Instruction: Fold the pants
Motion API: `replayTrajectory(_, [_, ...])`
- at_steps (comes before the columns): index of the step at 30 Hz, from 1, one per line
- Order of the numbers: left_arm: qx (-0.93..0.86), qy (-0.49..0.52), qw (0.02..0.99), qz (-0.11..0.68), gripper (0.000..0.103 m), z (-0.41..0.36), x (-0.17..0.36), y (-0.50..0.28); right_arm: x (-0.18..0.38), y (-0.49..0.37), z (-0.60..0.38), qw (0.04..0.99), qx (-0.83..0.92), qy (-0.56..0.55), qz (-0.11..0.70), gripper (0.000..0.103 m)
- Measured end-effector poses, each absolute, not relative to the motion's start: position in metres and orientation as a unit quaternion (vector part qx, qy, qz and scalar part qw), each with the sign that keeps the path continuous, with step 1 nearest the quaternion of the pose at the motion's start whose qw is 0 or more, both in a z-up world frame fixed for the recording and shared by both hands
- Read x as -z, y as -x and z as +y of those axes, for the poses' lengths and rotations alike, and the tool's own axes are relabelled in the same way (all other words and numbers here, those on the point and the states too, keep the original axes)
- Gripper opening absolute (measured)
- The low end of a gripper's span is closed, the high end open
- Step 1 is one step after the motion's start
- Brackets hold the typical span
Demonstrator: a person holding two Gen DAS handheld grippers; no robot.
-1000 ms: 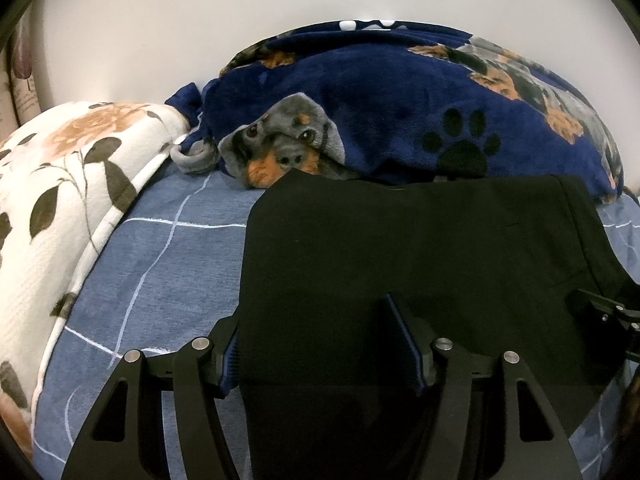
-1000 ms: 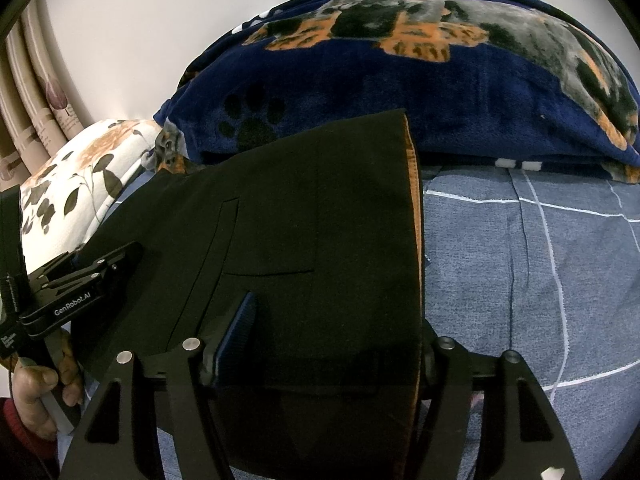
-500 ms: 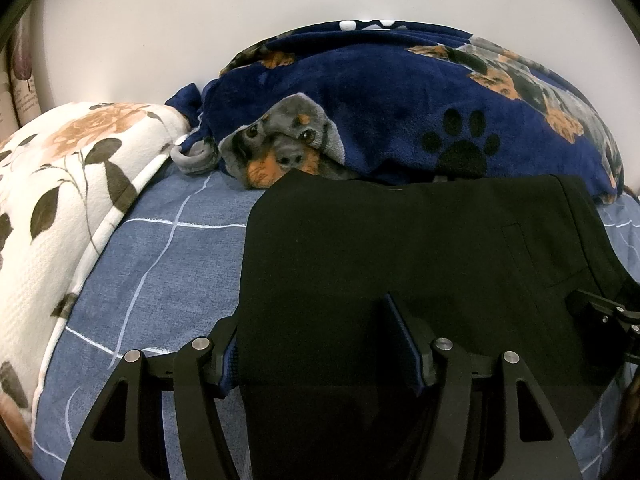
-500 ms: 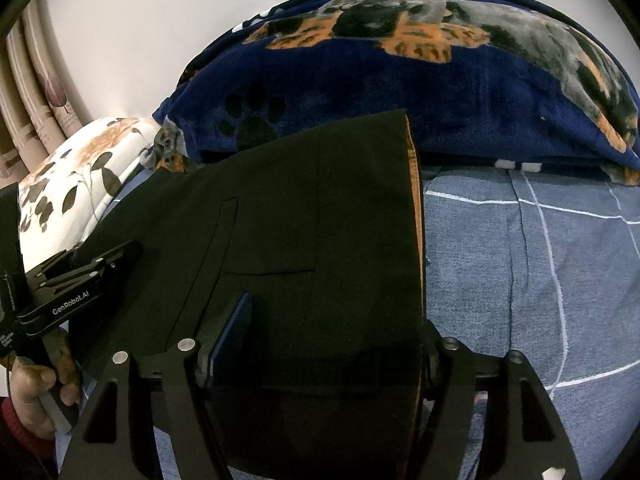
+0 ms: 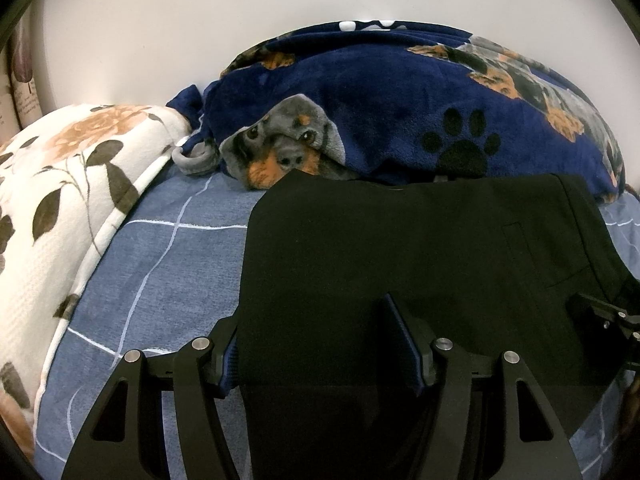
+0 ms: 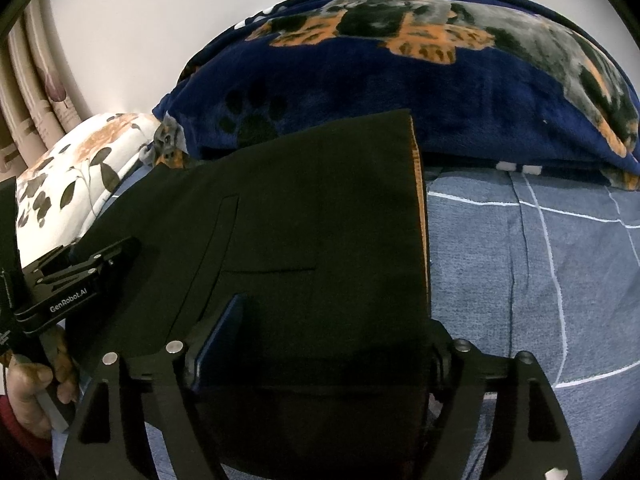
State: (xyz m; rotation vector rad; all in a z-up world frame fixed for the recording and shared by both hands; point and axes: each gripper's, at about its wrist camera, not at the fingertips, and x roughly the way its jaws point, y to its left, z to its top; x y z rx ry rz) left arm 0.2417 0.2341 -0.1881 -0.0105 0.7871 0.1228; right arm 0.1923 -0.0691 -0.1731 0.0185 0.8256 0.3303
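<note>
The black pants [image 5: 400,240] lie folded flat on the blue checked bedsheet [image 5: 168,264]; they also show in the right wrist view [image 6: 312,220], with an orange inner edge on their right side. My left gripper [image 5: 320,344] is open, its jaws wide around the pants' near left edge, the left finger beside the cloth and the right finger on top. My right gripper [image 6: 320,340] is open around the near right edge, its left pad [image 6: 220,328] on the cloth. The left gripper also shows in the right wrist view [image 6: 80,276].
A navy dog-print blanket [image 5: 400,104] is piled right behind the pants against the white wall. A floral white quilt [image 5: 68,184] lies at the left. Curtains [image 6: 28,92] hang at far left. Bare sheet [image 6: 540,264] lies right of the pants.
Almost nothing moved. The right wrist view shifted slightly, the right gripper edging a little back and down over the pants; both grippers stay open.
</note>
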Motion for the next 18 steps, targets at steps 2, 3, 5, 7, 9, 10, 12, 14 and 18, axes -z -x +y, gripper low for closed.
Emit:
replayTrajectory(2, [-0.06, 0.005, 0.922, 0.383, 0.063, 0.234, 0.188, -0.242, 0.173, -0.193, -0.066, 0.903, -0.159, -0.006, 0.4, 0.079])
replayTrajectory(3, [-0.06, 0.004, 0.922, 0.383, 0.063, 0.234, 0.188, -0.242, 0.173, -0.193, -0.066, 0.902, -0.159, -0.005, 0.401, 0.081])
replayTrajectory(5, [-0.065, 0.0, 0.922, 0.38, 0.066, 0.234, 0.186, -0.24, 0.173, -0.193, -0.067, 0.902, -0.159, -0.003, 0.401, 0.082])
replayTrajectory(7, [-0.077, -0.005, 0.922, 0.38, 0.075, 0.234, 0.186, -0.24, 0.172, -0.192, -0.07, 0.903, -0.16, -0.006, 0.399, 0.084])
replayTrajectory(9, [-0.078, -0.011, 0.923, 0.376, 0.077, 0.233, 0.183, -0.238, 0.172, -0.194, -0.069, 0.901, -0.164, -0.011, 0.402, 0.086])
replayTrajectory(10, [-0.078, -0.017, 0.925, 0.372, 0.077, 0.232, 0.181, -0.235, 0.17, -0.193, -0.071, 0.9, -0.159, -0.008, 0.405, 0.086])
replayTrajectory(12, [-0.093, -0.04, 0.923, 0.37, 0.078, 0.228, 0.176, -0.227, 0.156, -0.181, -0.076, 0.91, -0.134, -0.007, 0.393, 0.086])
replayTrajectory(14, [-0.107, -0.055, 0.923, 0.364, 0.085, 0.225, 0.165, -0.213, 0.135, -0.158, -0.084, 0.925, -0.134, -0.026, 0.353, 0.088])
replayTrajectory(18, [-0.107, -0.057, 0.937, 0.328, 0.097, 0.216, 0.135, -0.176, 0.109, -0.114, -0.091, 0.936, -0.145, -0.025, 0.319, 0.092])
